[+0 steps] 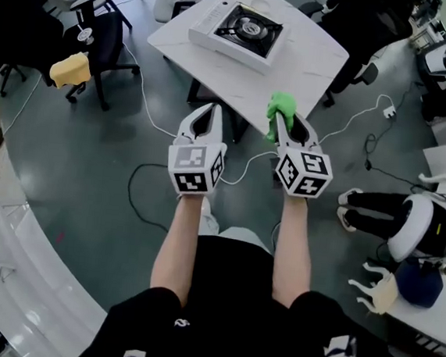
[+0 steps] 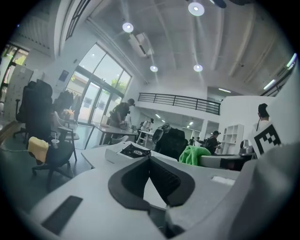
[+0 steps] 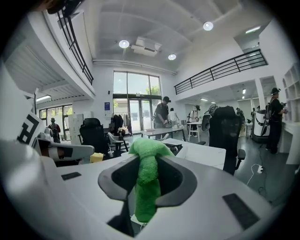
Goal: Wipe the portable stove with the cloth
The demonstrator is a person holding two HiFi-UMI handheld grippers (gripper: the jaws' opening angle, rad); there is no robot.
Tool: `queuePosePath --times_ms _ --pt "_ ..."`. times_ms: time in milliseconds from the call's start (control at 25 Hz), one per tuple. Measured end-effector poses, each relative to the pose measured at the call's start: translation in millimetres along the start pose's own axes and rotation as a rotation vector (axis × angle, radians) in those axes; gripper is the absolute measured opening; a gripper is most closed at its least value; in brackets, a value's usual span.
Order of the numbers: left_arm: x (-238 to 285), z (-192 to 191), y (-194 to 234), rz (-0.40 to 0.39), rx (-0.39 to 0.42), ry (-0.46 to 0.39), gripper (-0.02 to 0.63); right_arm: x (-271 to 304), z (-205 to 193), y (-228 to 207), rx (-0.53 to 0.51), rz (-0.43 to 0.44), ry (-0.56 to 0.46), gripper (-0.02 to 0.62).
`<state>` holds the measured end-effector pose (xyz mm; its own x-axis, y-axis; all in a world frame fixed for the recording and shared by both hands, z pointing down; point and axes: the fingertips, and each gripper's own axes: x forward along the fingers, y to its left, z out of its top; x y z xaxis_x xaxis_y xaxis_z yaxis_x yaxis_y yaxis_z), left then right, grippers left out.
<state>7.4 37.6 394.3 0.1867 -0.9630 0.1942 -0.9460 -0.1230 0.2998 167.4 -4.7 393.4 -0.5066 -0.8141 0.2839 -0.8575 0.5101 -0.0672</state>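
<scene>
The portable stove [image 1: 239,31], white with a black burner top, sits on the far side of a white table [image 1: 296,67]; it also shows small in the left gripper view as the stove [image 2: 129,152]. My right gripper [image 1: 284,122] is shut on a green cloth [image 1: 281,109], held at the table's near edge, well short of the stove. The cloth [image 3: 147,180] hangs pinched between the jaws of the right gripper [image 3: 149,164]. My left gripper [image 1: 206,121] is shut and empty, beside the right one, its tips [image 2: 150,161] meeting.
Black office chairs stand left of the table, one [image 1: 95,40] carrying a yellow cushion [image 1: 70,69]. White cables [image 1: 148,104] trail over the grey floor under the table. A white machine [image 1: 419,224] stands at the right. People stand in the background of both gripper views.
</scene>
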Motion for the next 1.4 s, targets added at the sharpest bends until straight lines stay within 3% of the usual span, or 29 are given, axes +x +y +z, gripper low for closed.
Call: queuePosePath --times_ms 280,920,1160,1400 --pt "12.7 12.2 25.8 0.008 -0.045 -0.022 -0.002 22.5 5.3 19.9 -0.043 0.032 0.007 0.086" --pt "79.1 46.8 32.7 -0.027 0.006 -0.052 -0.002 83.8 45.4 -22.6 -0.035 0.013 -0.054 0.086" --pt "128.9 40.2 53.2 -0.011 -0.017 0.003 -0.002 145.9 36.0 -25.1 -0.053 0.074 0.018 0.086" --pt "186.6 4.3 64.4 -0.009 -0.062 0.100 -0.002 209.1 2.4 -51.2 -0.044 0.097 0.134 0.086"
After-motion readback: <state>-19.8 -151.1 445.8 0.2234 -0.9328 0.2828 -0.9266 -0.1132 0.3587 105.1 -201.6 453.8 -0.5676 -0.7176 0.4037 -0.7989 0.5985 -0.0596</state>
